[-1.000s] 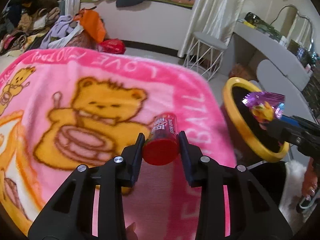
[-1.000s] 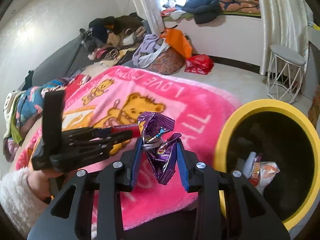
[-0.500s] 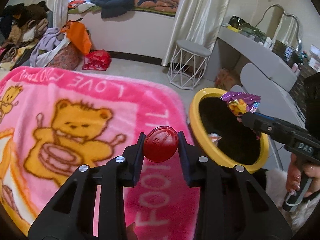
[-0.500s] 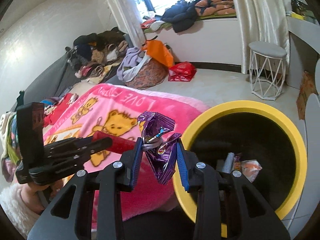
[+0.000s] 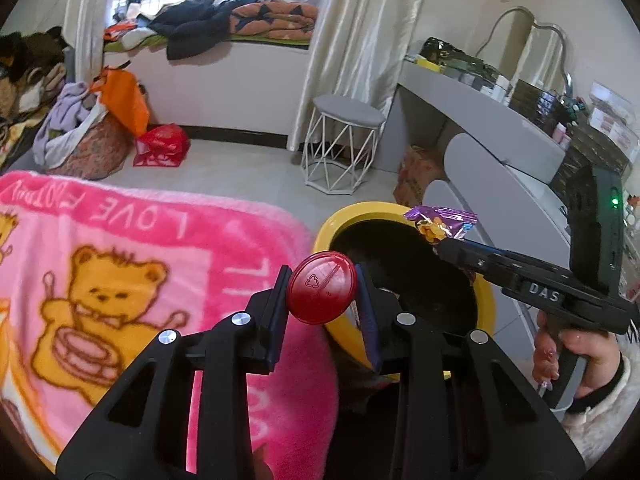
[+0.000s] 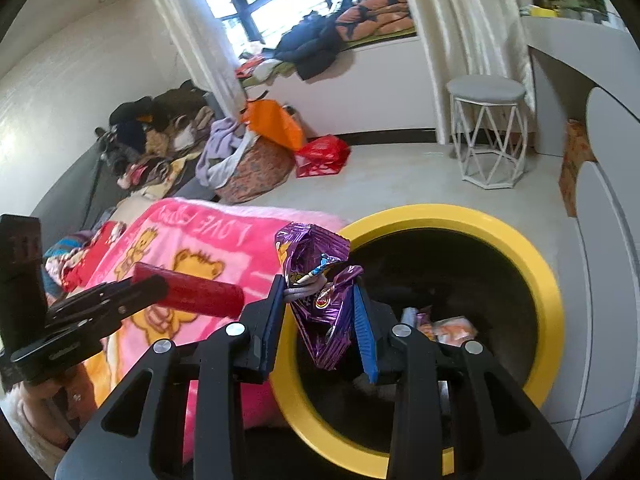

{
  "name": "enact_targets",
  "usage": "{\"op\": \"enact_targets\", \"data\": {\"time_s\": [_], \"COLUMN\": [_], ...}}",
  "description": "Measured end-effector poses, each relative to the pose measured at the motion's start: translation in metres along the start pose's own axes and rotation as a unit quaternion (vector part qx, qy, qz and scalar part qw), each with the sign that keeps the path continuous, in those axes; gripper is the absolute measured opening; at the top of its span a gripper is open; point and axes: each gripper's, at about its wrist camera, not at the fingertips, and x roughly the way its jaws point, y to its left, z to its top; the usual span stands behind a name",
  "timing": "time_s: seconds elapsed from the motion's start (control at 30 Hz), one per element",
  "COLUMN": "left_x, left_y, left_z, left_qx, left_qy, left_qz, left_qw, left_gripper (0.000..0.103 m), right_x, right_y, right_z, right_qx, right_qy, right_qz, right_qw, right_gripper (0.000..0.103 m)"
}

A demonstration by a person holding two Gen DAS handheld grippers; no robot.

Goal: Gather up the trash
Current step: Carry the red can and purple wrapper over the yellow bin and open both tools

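Red cylindrical plastic tube with a round red cap (image 5: 322,293), clenched between the pads of the left tongs (image 5: 323,300), cap end toward the camera, held above the corner of the pink fleece bear-print blanket (image 5: 120,280) nearest the bin, just short of the yellow rim. Seen from the right wrist as a red tube (image 6: 200,294) sticking out level from the left tongs (image 6: 158,286) over the blanket's (image 6: 208,248) edge. Crumpled purple foil snack wrapper (image 6: 320,292), gripped by the right tongs (image 6: 320,308), hanging over the near rim of the round black bin with a yellow rim (image 6: 536,264). From the left wrist, same wrapper (image 5: 440,222) at the tip of the right tongs (image 5: 438,246), above the far side of the bin (image 5: 486,300). Other wrappers (image 6: 452,328) lying at the bin's bottom. Bin standing on the floor just beside the blanket's corner. White wire-frame stool with a grey seat (image 5: 344,140) well beyond, by the cream curtain (image 5: 360,40).
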Motion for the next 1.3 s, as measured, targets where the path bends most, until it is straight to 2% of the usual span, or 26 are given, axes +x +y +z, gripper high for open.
{"op": "enact_targets", "data": {"time_s": [0.23, 0.57, 0.87, 1.3], "left_x": [0.005, 0.016, 0.035, 0.068], "left_y": [-0.019, -0.047, -0.069, -0.085], "left_z": [0.005, 0.002, -0.009, -0.026], "left_qx": [0.012, 0.04, 0.057, 0.074], "left_qy": [-0.003, 0.005, 0.027, 0.062], "left_qz": [-0.014, -0.027, -0.047, -0.063], "left_qw": [0.9998, 0.9988, 0.9969, 0.9934], "left_gripper": [0.025, 0.025, 0.025, 0.025], "right_x": [-0.007, -0.013, -0.012, -0.003], "right_y": [-0.019, -0.052, -0.075, -0.085], "right_z": [0.001, 0.001, 0.0, -0.007], "right_qx": [0.002, 0.035, 0.067, 0.074], "right_qy": [-0.011, -0.021, -0.019, -0.001], "right_qz": [-0.05, -0.083, -0.098, -0.094], "right_qw": [0.999, 0.996, 0.993, 0.993], "right_gripper": [0.031, 0.031, 0.031, 0.034]}}
